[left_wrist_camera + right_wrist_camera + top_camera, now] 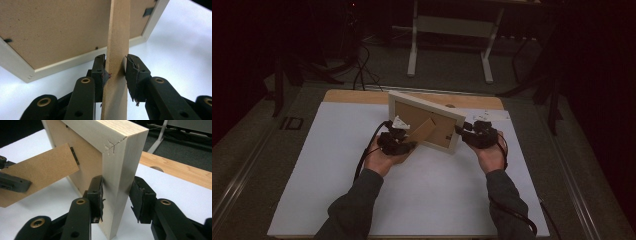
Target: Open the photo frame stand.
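Left gripper (404, 145): held in the person's left hand (382, 159), near the middle of the table (337, 175); jaws pinched the stand (117, 50) across its thickness, one pad on each face.
Stand: brown fibreboard strip, hinged to the frame's back and swung out toward the near edge; seen again in the right gripper view (40, 172) with the left gripper's jaw on its far end.
Picture frame (424, 120): pale wood, brown backboard (50, 30) facing the person; stood on its long side, slightly tilted, a little beyond the table's middle toward the far edge; small black clips (149, 11) on the backboard rim.
Right gripper (461, 132): held in the right hand (492, 155) at the frame's right end; jaws straddled the frame's side rail (120, 182), left pad touching the wood; whether the right pad touched, I could not tell.
Table: white sheet over a wooden top, bare wood strip (362, 96) along the far edge.
Beyond the far edge: white legs of another table (413, 45) on a dark floor, black cables (362, 70) nearby.
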A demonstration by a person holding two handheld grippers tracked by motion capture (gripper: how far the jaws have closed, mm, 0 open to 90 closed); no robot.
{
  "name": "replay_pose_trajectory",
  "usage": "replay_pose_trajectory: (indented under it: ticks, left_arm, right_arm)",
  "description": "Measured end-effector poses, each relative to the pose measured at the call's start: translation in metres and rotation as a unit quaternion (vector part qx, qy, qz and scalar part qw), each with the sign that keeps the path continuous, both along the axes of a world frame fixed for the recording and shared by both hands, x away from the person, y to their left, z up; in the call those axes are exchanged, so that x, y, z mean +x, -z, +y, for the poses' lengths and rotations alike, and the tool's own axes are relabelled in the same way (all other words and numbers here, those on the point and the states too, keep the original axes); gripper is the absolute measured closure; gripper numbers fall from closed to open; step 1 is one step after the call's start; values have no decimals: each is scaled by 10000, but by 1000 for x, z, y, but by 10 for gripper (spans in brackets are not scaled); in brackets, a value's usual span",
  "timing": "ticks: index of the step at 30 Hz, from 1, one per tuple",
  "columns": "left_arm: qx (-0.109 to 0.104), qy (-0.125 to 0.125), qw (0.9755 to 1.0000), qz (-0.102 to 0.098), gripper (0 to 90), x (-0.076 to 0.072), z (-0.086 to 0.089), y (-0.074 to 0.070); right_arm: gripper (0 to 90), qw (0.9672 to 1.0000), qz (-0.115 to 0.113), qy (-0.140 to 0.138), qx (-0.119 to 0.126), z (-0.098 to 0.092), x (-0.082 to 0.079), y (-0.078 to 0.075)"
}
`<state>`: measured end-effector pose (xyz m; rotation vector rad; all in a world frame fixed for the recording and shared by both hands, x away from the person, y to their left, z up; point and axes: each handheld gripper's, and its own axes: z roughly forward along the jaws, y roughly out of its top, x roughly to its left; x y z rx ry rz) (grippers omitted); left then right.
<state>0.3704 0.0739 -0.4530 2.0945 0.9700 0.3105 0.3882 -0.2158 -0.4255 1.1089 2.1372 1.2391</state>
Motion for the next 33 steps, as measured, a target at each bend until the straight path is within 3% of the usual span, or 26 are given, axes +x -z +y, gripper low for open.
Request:
replay_pose_trajectory:
  ticks: [13,33]
  left_arm:
    - [-65,22,9999,-77,707,-5,1,-5]
    - [-133,52,9999,-78,719,-19,8,8]
  right_arm:
    - [647,9999,-87,-93,83,0,-10,3]
    - [639,9990,-151,-423,77,0,-23,4]
